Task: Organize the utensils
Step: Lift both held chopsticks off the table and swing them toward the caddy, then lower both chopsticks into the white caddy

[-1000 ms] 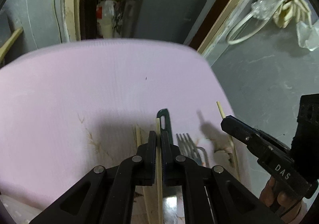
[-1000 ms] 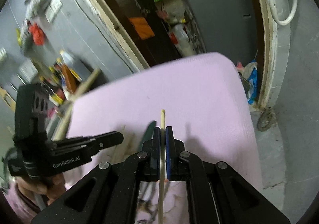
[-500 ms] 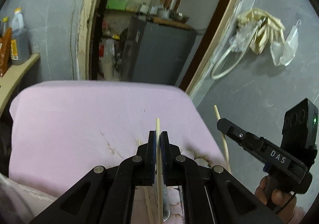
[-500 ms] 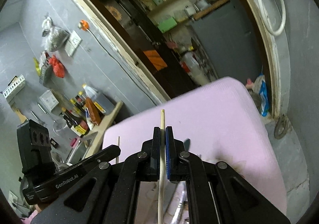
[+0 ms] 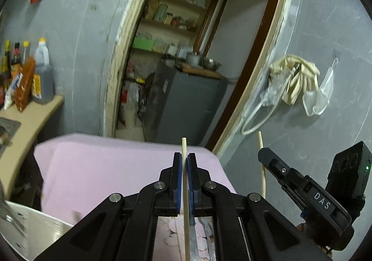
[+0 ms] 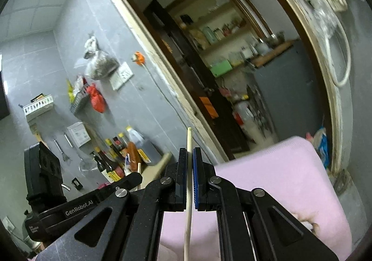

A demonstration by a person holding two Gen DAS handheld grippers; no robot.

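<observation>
My left gripper is shut on a pale wooden chopstick and holds it in the air above the pink cloth-covered table. My right gripper is shut on a second wooden chopstick, also raised. In the left wrist view the right gripper shows at the right with its chopstick. In the right wrist view the left gripper shows at the lower left. Metal cutlery lies on the table below the left gripper, mostly hidden.
A metal bowl or pot rim sits at the lower left. A counter with sauce bottles stands to the left. A doorway with a grey cabinet lies beyond the table. Bags hang on the right wall.
Both grippers have lifted and tilted up with their chopsticks, away from the table. The fork and the dark utensil have dropped out of sight below.
</observation>
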